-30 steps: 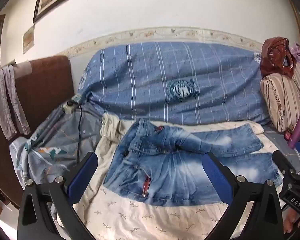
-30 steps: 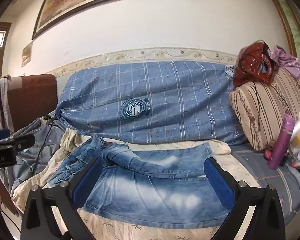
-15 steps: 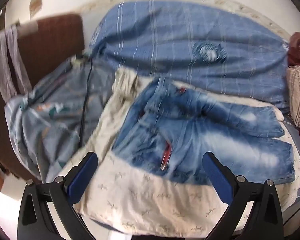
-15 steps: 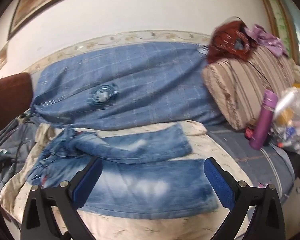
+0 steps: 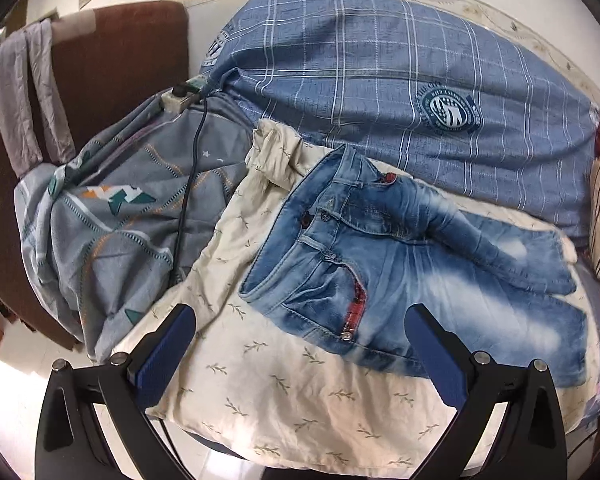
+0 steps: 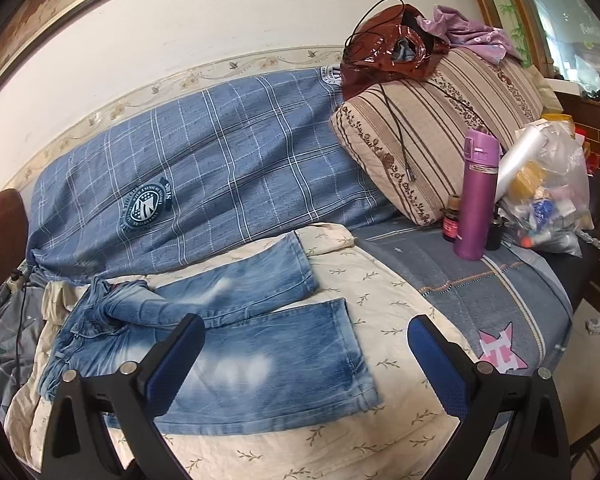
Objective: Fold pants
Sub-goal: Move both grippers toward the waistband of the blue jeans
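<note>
- A cream leaf-print sheet [image 5: 300,392] is seen spread over the bed, with a blue checked duvet [image 6: 228,176] bundled along the wall behind it and a striped pillow [image 6: 432,120] at the right end.
- The pants [image 6: 260,360], faded blue jeans, are laid flat on the sheet with the front up: the waistband [image 5: 276,256] is turned toward the bed's left end, and the two legs are run out to the right, slightly parted, the farther leg [image 6: 252,284] angled toward the duvet.
- No fold is seen in them yet; the task is judged to be at its start.
- Compared with a second ago, the left wrist view has been tipped down and swung over the waistband and red-trimmed pocket [image 5: 356,308], while the right wrist view has been shifted toward the near leg's hem [image 6: 360,356].
- From this it is judged that each end of the jeans is being lined up for a pinch, probably so that one leg can be laid over the other.
- The left gripper [image 5: 300,354] is held above the sheet with its jaws spread wide and nothing between them.
- The right gripper [image 6: 306,362] is likewise held wide and empty over the near leg.
- A purple bottle [image 6: 476,196] is left standing near the pillow, well apart from the jeans.
</note>
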Motion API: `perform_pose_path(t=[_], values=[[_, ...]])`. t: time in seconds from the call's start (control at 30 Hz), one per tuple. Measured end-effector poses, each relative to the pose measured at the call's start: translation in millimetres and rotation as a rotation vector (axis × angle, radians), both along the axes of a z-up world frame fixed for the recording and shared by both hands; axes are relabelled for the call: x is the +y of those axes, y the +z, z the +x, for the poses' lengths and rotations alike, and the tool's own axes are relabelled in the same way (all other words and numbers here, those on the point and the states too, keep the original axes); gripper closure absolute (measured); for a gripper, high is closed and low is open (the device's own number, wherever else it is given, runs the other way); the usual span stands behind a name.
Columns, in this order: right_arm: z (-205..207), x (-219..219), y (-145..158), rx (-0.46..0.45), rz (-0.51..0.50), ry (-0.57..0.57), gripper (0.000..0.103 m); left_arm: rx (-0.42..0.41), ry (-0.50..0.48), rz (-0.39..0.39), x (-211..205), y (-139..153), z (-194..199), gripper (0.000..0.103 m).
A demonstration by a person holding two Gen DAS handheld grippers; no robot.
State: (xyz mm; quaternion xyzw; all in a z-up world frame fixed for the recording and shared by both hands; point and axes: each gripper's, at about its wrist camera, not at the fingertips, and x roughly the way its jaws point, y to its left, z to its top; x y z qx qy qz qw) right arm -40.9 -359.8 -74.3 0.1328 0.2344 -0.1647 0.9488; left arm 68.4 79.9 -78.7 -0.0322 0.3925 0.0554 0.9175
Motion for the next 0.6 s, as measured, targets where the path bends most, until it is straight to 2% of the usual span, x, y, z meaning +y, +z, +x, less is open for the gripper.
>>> perform_pose_path(t=[0.1,0.3,0.6], values=[[-1,-3,-3,0.003,0.011,-0.001,0.001,0.009,-0.016,0.037,-2,-5,2,0.0],[1,-3,-9,0.02,0.047,0.0,0.001,0.015,-0.072,0.052,-16,-9,-1,0.0],[-2,2,-5,0.02,0.036,0.029,0.001,0.02,-0.128,0.118,-35,-6,-10,0.0]])
